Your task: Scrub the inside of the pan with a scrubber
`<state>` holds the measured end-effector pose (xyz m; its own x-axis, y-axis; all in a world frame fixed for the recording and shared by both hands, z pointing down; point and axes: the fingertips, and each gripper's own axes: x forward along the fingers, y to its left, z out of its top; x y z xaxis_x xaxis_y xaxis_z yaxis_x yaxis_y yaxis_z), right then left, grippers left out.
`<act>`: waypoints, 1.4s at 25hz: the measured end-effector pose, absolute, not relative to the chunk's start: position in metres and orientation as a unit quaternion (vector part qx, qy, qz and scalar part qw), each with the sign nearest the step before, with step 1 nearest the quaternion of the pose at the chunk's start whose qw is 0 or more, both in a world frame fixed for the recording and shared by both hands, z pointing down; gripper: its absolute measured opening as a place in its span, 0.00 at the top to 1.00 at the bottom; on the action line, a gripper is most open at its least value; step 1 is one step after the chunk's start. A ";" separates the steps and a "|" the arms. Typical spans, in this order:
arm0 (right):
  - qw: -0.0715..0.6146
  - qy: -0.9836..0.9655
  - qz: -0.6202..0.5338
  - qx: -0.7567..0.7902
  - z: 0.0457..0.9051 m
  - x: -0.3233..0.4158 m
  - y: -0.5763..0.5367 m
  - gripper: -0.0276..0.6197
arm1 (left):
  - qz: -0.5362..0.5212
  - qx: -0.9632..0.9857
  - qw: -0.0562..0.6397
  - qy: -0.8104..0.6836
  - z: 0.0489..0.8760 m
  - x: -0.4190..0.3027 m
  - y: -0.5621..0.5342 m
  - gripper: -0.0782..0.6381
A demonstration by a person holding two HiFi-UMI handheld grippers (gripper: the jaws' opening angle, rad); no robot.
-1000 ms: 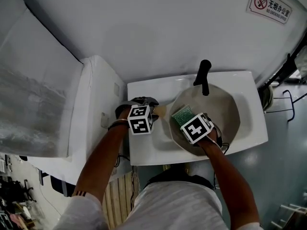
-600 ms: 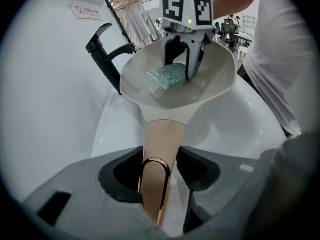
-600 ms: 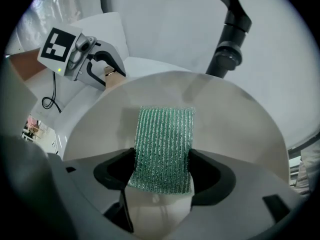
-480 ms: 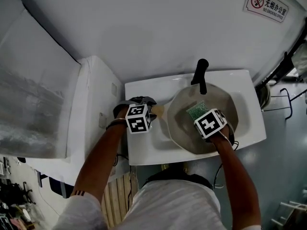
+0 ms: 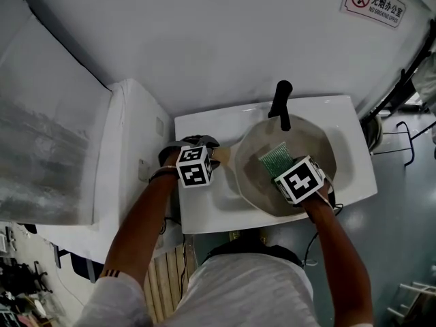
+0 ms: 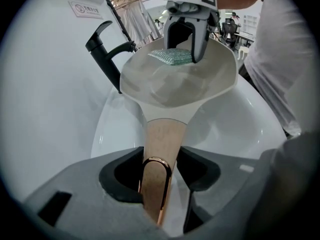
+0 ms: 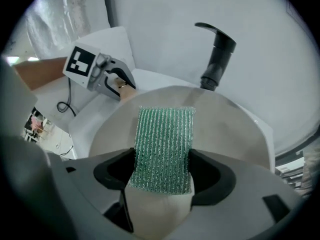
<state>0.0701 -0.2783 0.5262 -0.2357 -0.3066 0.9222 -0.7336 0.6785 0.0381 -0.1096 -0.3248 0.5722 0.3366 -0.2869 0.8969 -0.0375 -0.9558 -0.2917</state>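
While your left tool [image 5: 219, 159] is clamped on the pale wooden handle [image 6: 161, 134] of the pan [image 5: 310, 142], the pan lies over the white sink [image 5: 204, 213], its bowl just in front of the black faucet [image 5: 281, 104]; your right tool [image 5: 278, 163] grips the green scrubber [image 7: 165, 139] between its jaws; the mesh pad sticks out past the tips, over the inside of the pan towards its far wall; whether the pad presses on the surface cannot be told; a no-smoking sign [image 5: 373, 4] hangs on the wall behind.
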 end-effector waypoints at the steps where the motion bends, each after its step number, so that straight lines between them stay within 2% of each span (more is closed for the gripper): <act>1: 0.509 -0.765 0.208 0.336 0.526 0.060 -0.275 0.43 | -0.567 -0.810 0.110 0.100 0.572 -0.110 -0.325 0.59; 9: 0.536 -0.774 0.203 0.271 0.553 0.016 -0.246 0.43 | -0.567 -0.810 0.110 0.102 0.573 -0.110 -0.325 0.59; 26: 0.616 -0.710 0.171 0.295 0.555 0.093 -0.253 0.43 | -0.573 -0.805 0.115 0.102 0.575 -0.112 -0.327 0.60; 32: 0.614 -0.712 0.153 0.304 0.541 0.102 -0.258 0.43 | -0.579 -0.801 0.111 0.103 0.576 -0.112 -0.326 0.60; 35: 0.602 -0.724 0.135 0.310 0.526 0.098 -0.263 0.43 | -0.578 -0.802 0.105 0.107 0.575 -0.112 -0.324 0.55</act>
<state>0.0983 -0.2630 0.5265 -0.0841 -0.2856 0.9547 -0.6108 0.7717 0.1770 -0.1116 -0.3239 0.5752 0.3097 -0.2934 0.9044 -0.0500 -0.9549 -0.2927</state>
